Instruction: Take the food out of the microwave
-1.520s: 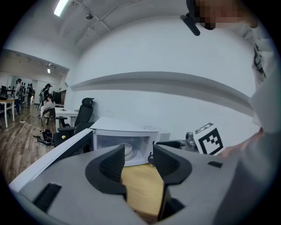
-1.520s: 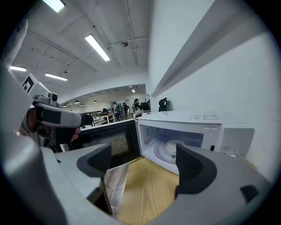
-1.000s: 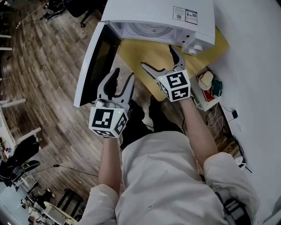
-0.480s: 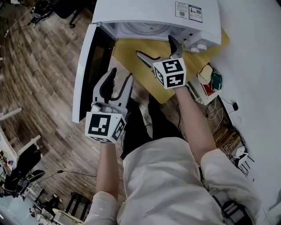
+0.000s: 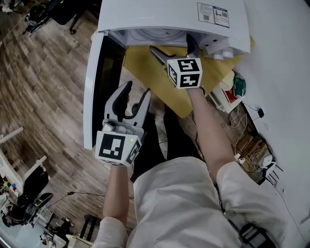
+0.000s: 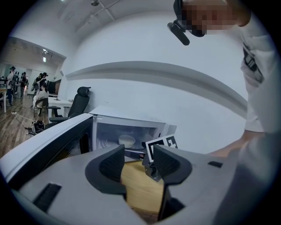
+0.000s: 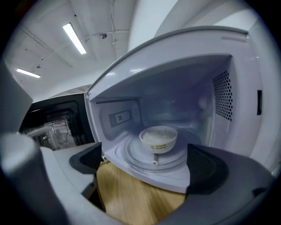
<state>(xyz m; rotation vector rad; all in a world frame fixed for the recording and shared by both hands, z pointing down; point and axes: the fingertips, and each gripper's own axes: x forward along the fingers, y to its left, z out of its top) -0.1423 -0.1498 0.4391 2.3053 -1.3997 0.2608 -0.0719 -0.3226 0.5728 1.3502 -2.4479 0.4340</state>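
Note:
The white microwave (image 5: 169, 14) stands on a wooden table (image 5: 145, 63), its door (image 5: 101, 87) swung wide open to the left. Inside, a white bowl of rice (image 7: 158, 137) sits on the glass turntable (image 7: 131, 154). My right gripper (image 5: 170, 46) hovers at the oven's mouth, aimed at the bowl and short of it; its jaws have just been opening and stand wide with nothing between them. My left gripper (image 5: 135, 92) hangs open and empty beside the door, farther back. From there the bowl (image 6: 126, 140) shows small, behind the right gripper's marker cube (image 6: 160, 147).
The open door blocks the left side of the oven's front. A red tray with small items (image 5: 237, 89) and loose cables (image 5: 242, 140) lie on the floor at the right, by a white wall. A black office chair (image 6: 81, 99) stands far behind the microwave.
My right gripper has moved forward to the microwave's opening, its jaws spreading a little. The left gripper has sunk slightly beside the door.

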